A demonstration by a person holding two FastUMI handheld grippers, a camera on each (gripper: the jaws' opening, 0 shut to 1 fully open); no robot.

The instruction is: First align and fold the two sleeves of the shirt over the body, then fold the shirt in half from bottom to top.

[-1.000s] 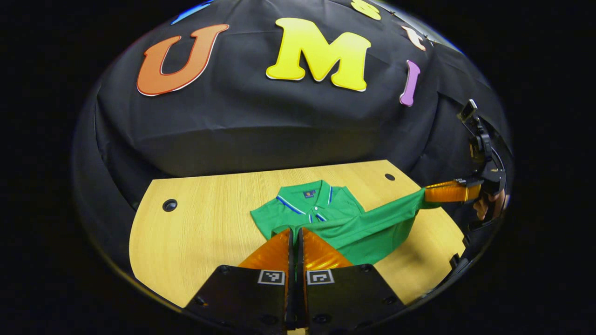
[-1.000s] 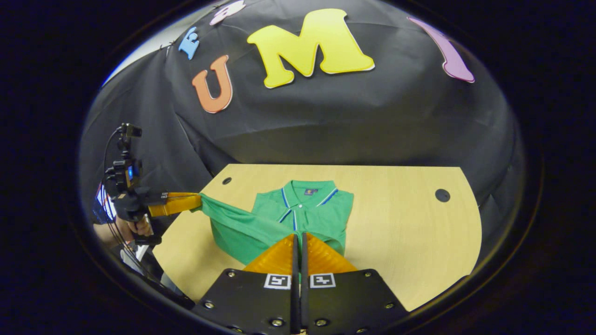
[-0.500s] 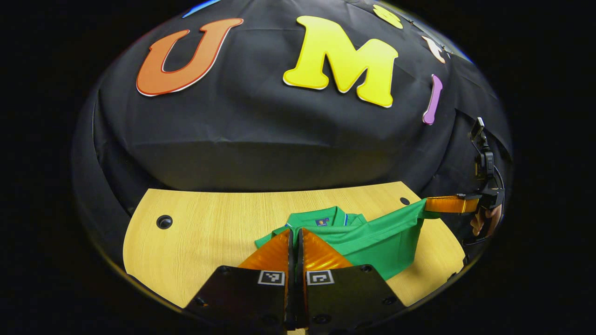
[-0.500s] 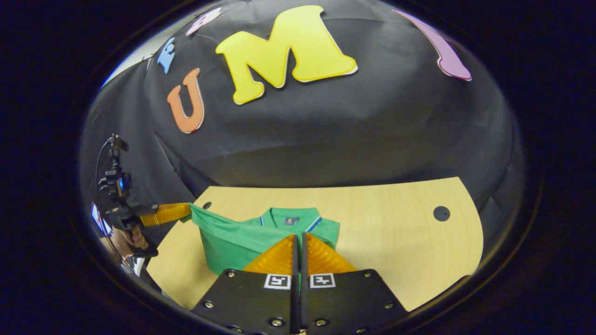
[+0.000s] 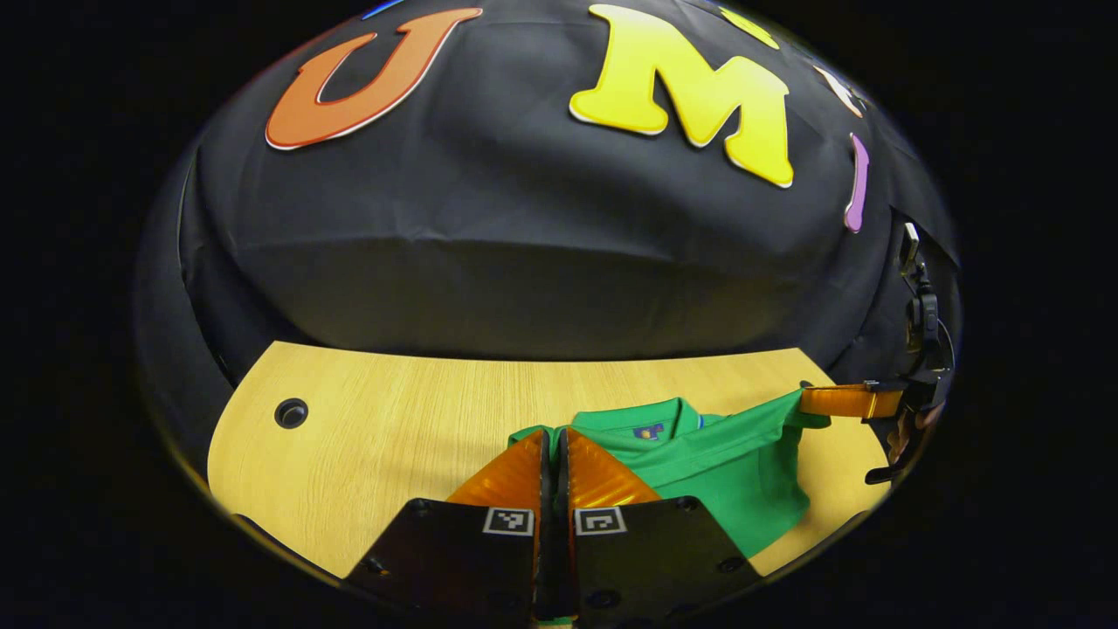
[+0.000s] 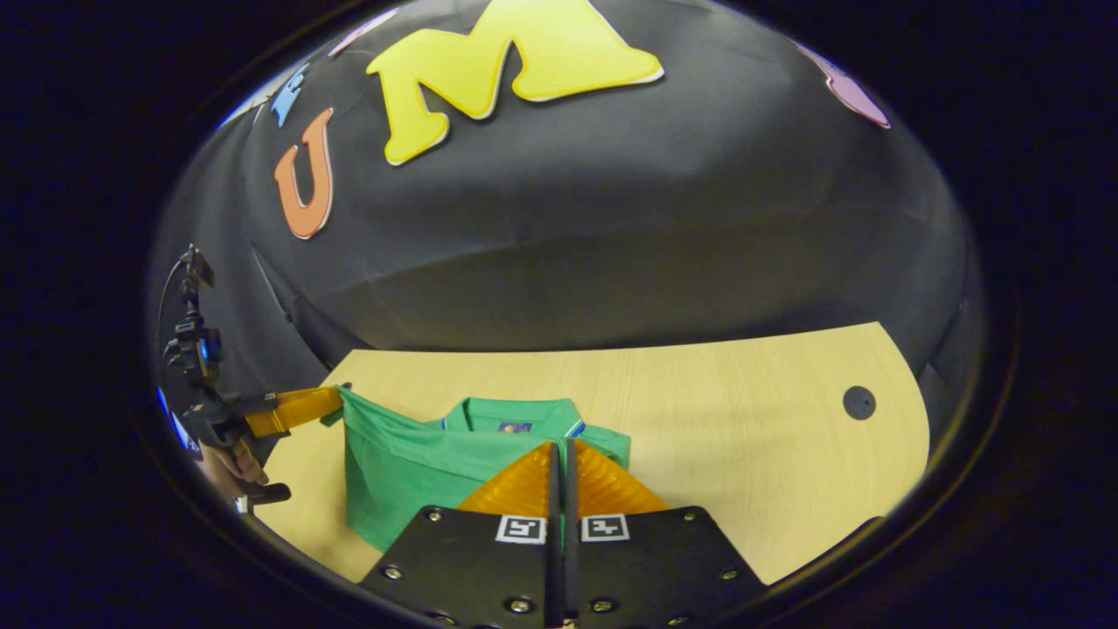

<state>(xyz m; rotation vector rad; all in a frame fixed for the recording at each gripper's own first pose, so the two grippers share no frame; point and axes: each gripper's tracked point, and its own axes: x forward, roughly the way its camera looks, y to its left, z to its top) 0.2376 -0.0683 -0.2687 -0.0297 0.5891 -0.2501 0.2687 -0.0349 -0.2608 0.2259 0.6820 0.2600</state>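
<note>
Green shirt (image 5: 725, 459) on the pale wooden desk (image 5: 393, 419), collar (image 5: 651, 415) toward the black cloth wall (image 5: 489, 245), near the desk's front edge. Lower part lifted off the desk and stretched as a taut band between the two tools, hanging just over the collar area.

Left tool (image 5: 552, 437) at the bottom of the left gripper view, fingers (image 5: 511, 476) pressed together with a thin strip of green cloth showing between them; clamped on the shirt. Same tool seen from afar in the right gripper view (image 6: 336, 397), at the left rim, held by a hand (image 6: 231, 463), fingers closed on one corner of the raised cloth, level with the desk's far left edge.

Right tool (image 6: 560, 450) at the bottom of the right gripper view, fingers (image 6: 611, 485) together, green cloth in the slit between them; clamped on the shirt as well. Seen in the left gripper view (image 5: 808, 400) at the right rim, fingers pinching the other corner, hand (image 5: 904, 432) behind it.

Round dark hole (image 5: 291, 412) in the desk at far left, another (image 6: 859, 402) at far right, both well apart from the shirt.
</note>
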